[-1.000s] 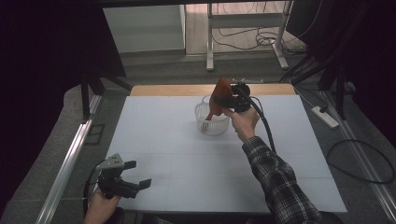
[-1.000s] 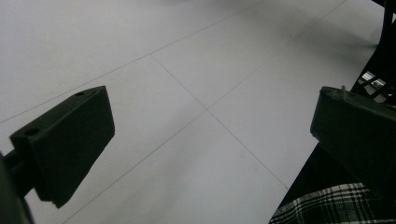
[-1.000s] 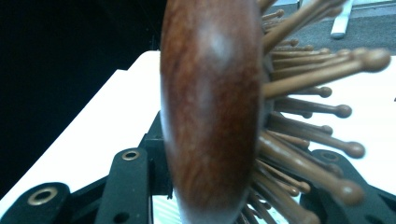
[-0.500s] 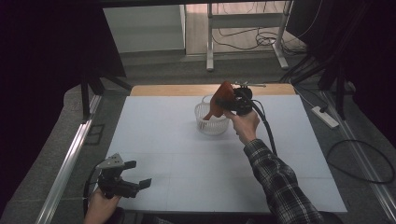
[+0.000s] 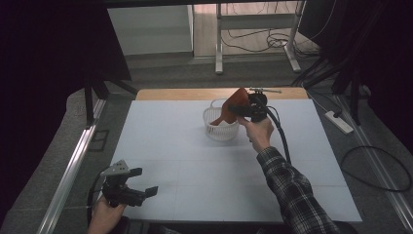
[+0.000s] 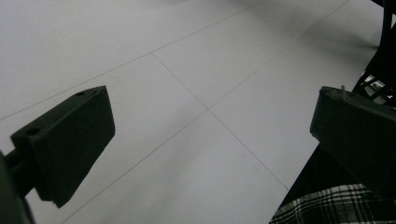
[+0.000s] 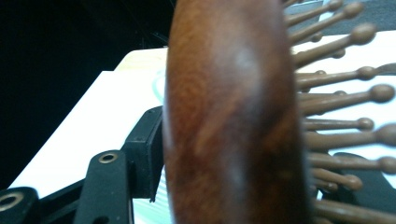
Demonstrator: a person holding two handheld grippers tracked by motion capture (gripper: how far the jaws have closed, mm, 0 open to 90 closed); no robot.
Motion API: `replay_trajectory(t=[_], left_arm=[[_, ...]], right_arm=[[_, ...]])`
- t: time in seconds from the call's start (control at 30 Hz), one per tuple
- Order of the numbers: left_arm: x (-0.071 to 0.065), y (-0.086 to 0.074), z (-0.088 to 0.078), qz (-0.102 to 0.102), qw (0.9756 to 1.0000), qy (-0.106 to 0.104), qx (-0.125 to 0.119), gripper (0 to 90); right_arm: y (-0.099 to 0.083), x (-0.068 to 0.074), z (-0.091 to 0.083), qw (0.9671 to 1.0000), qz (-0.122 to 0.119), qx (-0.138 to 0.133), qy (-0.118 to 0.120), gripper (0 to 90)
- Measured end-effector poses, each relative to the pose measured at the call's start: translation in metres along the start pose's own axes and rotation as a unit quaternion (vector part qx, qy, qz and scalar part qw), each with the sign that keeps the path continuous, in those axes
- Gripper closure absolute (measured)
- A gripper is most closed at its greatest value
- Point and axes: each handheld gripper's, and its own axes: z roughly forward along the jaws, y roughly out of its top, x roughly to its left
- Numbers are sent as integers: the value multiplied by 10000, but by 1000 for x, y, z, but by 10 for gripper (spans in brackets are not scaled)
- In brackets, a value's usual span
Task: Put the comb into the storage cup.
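the wooden hairbrush (image 5: 233,106) hangs over the white slotted basket (image 5: 214,130) at the far middle of the table (image 5: 195,170), its head up between the jaws of the right gripper (image 5: 245,108) and its narrow handle pointing down into the basket. those jaws have just been opening, with the brush head between them; in the right gripper view the left pad (image 7: 148,149) seems to sit against the smooth back of the brush (image 7: 233,116), though it is too close to say how firmly, and the other pad lies behind the wooden pins (image 7: 345,98). i judge the brush to be light, stiff and hard, with a polished back that could slide on the pads once the grip slackens; the pin side is uneven and gives a poorer seat, so the flat back and edge of the head, or the handle's neck, look like the better places to hold. the basket looks thin and light, likely to shift if the handle knocks its rim. the high view gives the brush's tilt and its place over the basket, which the close view cannot; the close view gives the pins and the pad contact. the left gripper (image 5: 139,181) rests low at the near left corner, jaws wide apart and empty, and its own view shows bare table (image 6: 187,93) between them and a plaid sleeve (image 6: 322,207) at the corner.
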Motion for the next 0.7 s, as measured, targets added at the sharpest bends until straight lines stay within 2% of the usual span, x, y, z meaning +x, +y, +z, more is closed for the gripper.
replay_trajectory(t=[0.17,0.47,0.7], left_arm=[[0,0,0,-4,10000,0,1,0],[0,0,0,-23,10000,8,1,1],[1,0,0,-23,10000,4,0,1]], right_arm=[[-2,-3,1,9999,-49,63,-112,373],[-4,-9,2,9997,-70,179,-148,333],[-5,-8,4,9990,-233,257,-273,267]])
